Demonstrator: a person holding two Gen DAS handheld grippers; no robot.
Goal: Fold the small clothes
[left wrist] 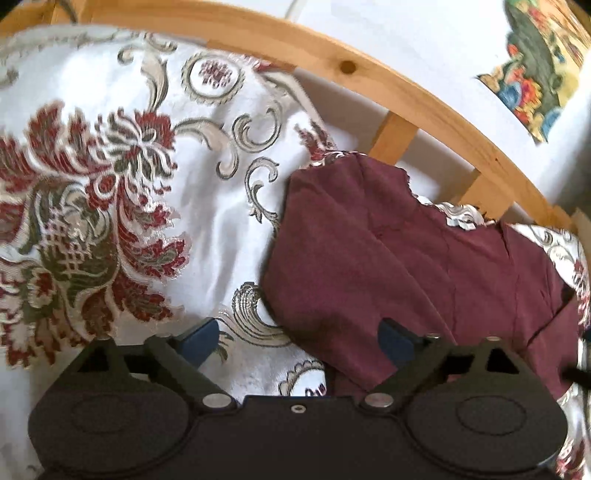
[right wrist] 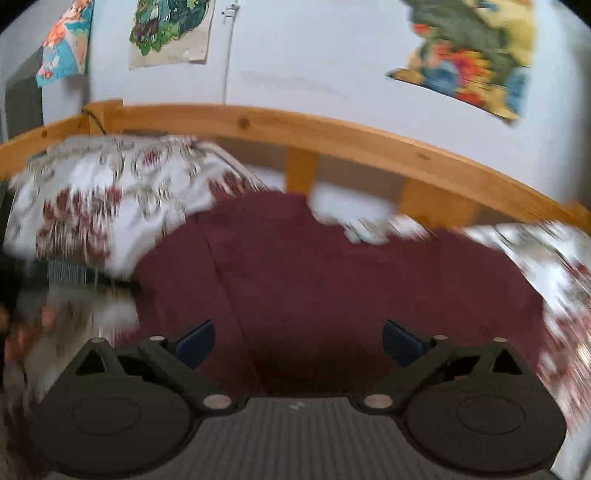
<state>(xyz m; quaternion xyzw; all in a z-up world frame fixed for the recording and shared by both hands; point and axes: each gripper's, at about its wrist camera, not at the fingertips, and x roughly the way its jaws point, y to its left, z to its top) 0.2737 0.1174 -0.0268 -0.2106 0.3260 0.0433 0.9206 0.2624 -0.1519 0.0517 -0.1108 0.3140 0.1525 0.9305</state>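
**Setting: domestic bedroom**

Premises present as a home bedroom. A bed with a pine wooden frame (right wrist: 332, 133) carries a white floral brocade bedspread (left wrist: 207, 206). The white wall (right wrist: 314, 55) behind bears 3 colourful paper posters (right wrist: 170, 29), unframed, 1 with curling edges. Right wrist view is motion-blurred.

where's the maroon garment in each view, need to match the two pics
Left wrist: the maroon garment fills the lower right, lying on the floral bedspread, ahead of the right half of the open left hand-held gripper.
Right wrist: it fills the centre, straight ahead of the open right hand-held gripper; the picture is motion-blurred.
Shared landmark: the wooden bed rail behind the garment.
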